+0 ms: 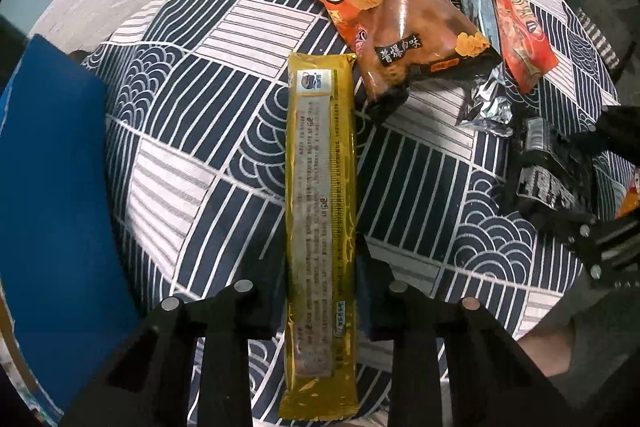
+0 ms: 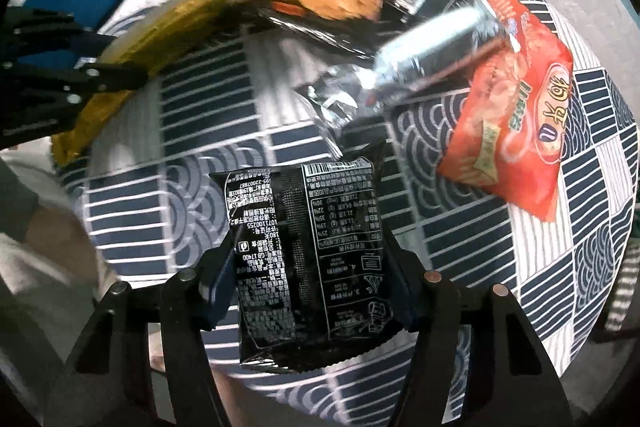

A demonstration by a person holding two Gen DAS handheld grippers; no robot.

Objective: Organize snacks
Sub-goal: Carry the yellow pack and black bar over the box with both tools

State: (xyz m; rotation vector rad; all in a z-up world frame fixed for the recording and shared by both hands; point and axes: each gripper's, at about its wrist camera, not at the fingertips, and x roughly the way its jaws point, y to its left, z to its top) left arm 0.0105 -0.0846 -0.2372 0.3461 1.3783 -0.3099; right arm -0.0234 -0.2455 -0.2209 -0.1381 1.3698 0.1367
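Left gripper points straight down over the round table, patterned cloth on top. Long gold packet lies flat between its jaws, which are pressed in on the packet's two long sides near its lower end. Long axis of the packet runs away from the camera toward the far edge of the table, so the jaws pinch across the narrow width; most of the length sticks out ahead of the grip. Judgement: a lift from here would leave the far end sagging or swinging.

Right gripper has the black packet between its fingers; jaws are partly closed and appear to touch both side edges, printed back face up. This packet sits near the table's near edge, well apart from the gold one.

Orange bag and red bag lie overlapping toward the far edge, just beyond the gold packet's far tip. Blue board stands at the left edge
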